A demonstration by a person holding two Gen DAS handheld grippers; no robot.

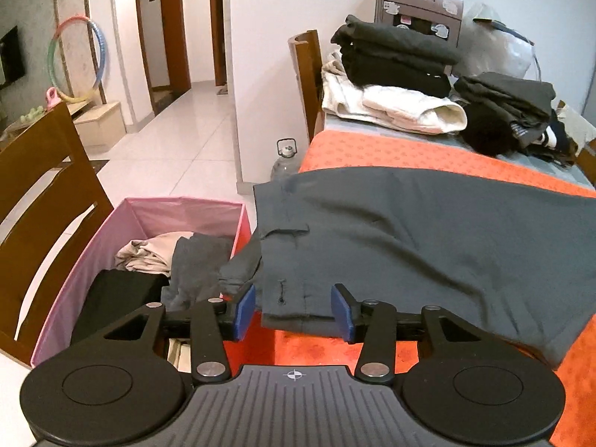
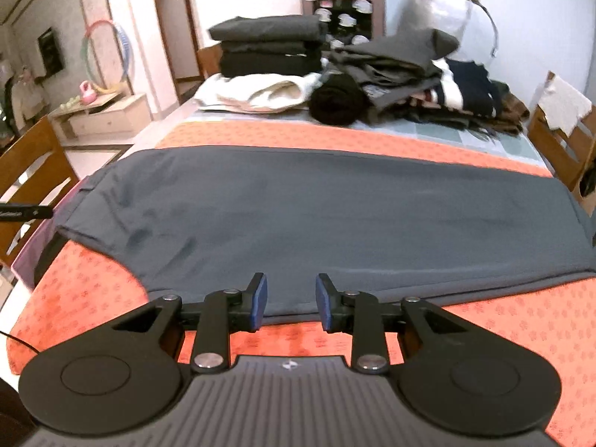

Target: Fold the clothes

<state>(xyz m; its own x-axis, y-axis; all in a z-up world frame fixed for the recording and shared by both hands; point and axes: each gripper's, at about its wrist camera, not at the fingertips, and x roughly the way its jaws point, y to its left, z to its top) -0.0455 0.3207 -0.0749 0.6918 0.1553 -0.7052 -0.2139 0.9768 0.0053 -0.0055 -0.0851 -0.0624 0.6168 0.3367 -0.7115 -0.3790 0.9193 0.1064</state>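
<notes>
While both grippers sit at the near edge of the table, a pair of grey trousers (image 2: 335, 216) lies spread flat across the orange tablecloth (image 2: 89, 283), running from 9 o'clock to 3 o'clock in the right wrist view. Its waistband end hangs past the table's left edge, above a pink bin (image 1: 123, 219) holding more garments. The left gripper (image 1: 294, 311) has its jaws apart, and the waistband corner lies between the blue pads, at 12 o'clock from the gripper body; whether the pads touch the cloth cannot be told. The right gripper (image 2: 290, 301) also has its jaws apart, straddling the near hem of the trousers. Toward 12 o'clock, well apart from the trousers, folded clothes (image 2: 268, 44) are stacked beside a loose heap (image 2: 428, 78).
</notes>
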